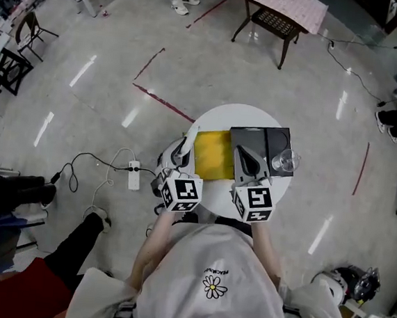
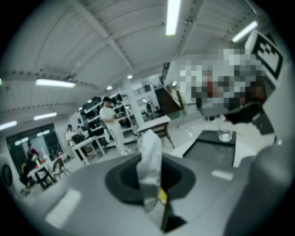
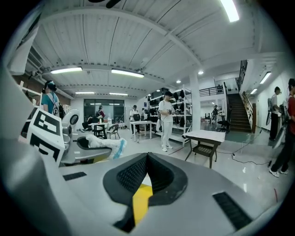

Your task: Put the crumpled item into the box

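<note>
Crumpled item (image 2: 150,147): white, wadded, upright, pinched in left gripper (image 2: 151,182) jaws above tabletop's (image 1: 237,117) left edge. Box (image 1: 260,134): black, shallow, open-topped, flat on tabletop's right side.

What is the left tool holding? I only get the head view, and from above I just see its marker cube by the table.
Observer: The left gripper view shows the left gripper shut on a white crumpled item that sticks up from its jaws.
Operator: And the right one?
Observer: In the right gripper view, the right gripper has its jaws together with nothing between them.
Operator: Is the item all white?
Observer: No. Seen from the right gripper view, one end looks pale blue.
</note>
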